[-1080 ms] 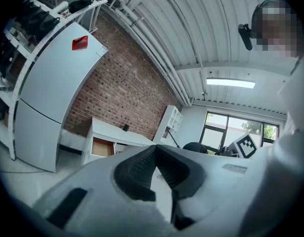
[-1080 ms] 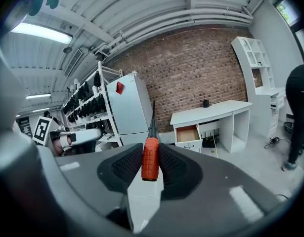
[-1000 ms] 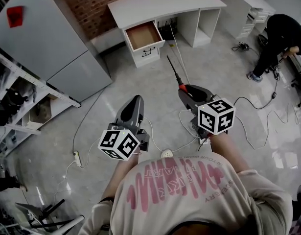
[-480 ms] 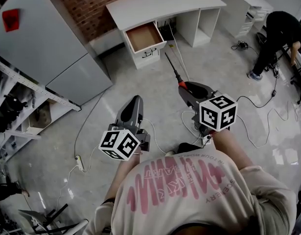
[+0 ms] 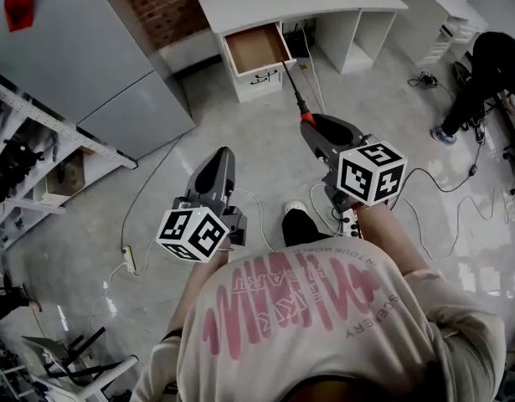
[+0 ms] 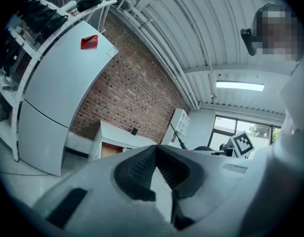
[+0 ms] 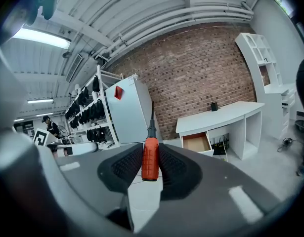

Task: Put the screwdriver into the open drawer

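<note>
Right gripper view: fingers (image 7: 126, 166) clamp screwdriver (image 7: 150, 158).

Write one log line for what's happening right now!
right tool: shut on screwdriver | left tool: shut, empty | drawer: open, across the floor | step: screwdriver not yet in drawer

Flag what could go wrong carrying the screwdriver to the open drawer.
The right gripper pinches the screwdriver only by its handle, shaft sticking far forward: it could pivot, or strike the drawer front. Cables trail across the floor underfoot: a trip risk.
</note>
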The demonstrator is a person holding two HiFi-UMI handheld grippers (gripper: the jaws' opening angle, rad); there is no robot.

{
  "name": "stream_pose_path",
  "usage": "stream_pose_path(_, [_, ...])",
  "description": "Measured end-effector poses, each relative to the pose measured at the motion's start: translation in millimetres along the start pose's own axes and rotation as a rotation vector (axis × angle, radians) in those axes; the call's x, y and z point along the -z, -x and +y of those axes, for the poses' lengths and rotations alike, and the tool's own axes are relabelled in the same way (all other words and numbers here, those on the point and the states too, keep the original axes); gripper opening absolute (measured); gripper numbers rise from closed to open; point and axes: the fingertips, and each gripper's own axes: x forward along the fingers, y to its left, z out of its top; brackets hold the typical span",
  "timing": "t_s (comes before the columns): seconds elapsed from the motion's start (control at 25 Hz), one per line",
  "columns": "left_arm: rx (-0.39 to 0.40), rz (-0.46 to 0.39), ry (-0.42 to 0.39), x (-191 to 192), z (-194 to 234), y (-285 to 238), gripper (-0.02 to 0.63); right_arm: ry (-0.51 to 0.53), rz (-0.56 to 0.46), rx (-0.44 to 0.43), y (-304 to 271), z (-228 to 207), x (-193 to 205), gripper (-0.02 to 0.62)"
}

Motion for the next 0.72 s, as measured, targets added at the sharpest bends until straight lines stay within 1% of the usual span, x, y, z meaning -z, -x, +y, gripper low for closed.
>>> stream_pose_path(0.24, [-0.032,-0.02,-0.016,-16,15,-40,0.003,-0.004,-0.017,-0.044,-38,-30,-25,0.113])
stream_pose_path(0.52, [-0.046,-0.039,-0.033,-31,14,-105,0.003,0.006,-0.041,-0.088,-67,-78,-65,0.112])
stream_pose_path(0.72, [-0.055,-0.094,-0.033,-47,15,-145,0.003,0.027,-0.07,-0.12,-83,-110,-95,0.112])
